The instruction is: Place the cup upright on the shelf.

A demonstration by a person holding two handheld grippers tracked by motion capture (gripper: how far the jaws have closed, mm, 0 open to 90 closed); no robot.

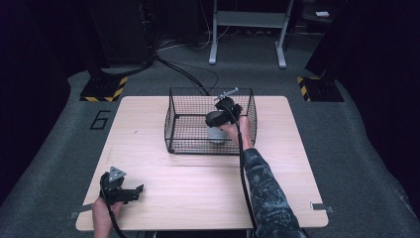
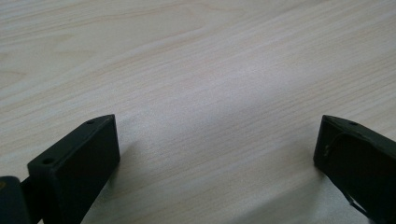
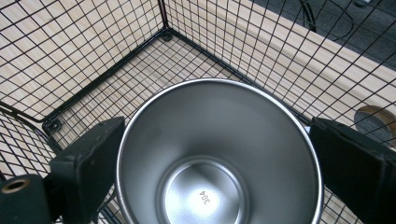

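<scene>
Here the steel cup (image 3: 219,154) stands upright inside the wire basket (image 1: 178,119), near the basket's front right part. The right gripper (image 3: 215,140) is down in the basket with its jaws on either side of the cup rim, touching or almost touching it. The left gripper (image 2: 217,154) rests spread and empty on the surface (image 1: 198,188), well in front of the basket, to its left.
</scene>
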